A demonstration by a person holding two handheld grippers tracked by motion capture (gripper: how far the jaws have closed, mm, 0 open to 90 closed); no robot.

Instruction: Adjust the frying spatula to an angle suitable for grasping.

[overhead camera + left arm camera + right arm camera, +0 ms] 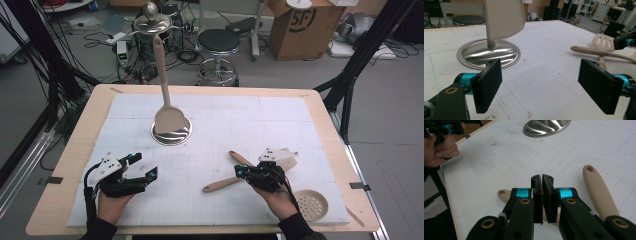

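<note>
The bench (60, 165) is a pale wooden top covered almost edge to edge by a white, faintly gridded foam sheet (225, 125), scuffed with small specks. At its near right corner lies a round perforated skimmer head (310, 204), close to the sheet's edge. The left gripper (142, 167) rests near the front left, its fingers (486, 88) spread wide with nothing between them and bare sheet ahead. The right gripper (243, 172) sits front right, its fingers (537, 197) clenched on the handle of a beige spatula (220, 185), which passes beneath them. That handle lies flat, its long axis running from lower left to upper right in the high view, holed end pointing toward the left gripper. A second beige utensil (240, 158) crosses it, and a slotted blade (603, 43) shows beyond. The middle of the sheet is open. Farther back stands a steel round base (172, 135) with a post carrying an upright spatula (165, 90). Beyond the far edge: grey floor, cables, a black stool (218, 42), a cardboard box (300, 25).
</note>
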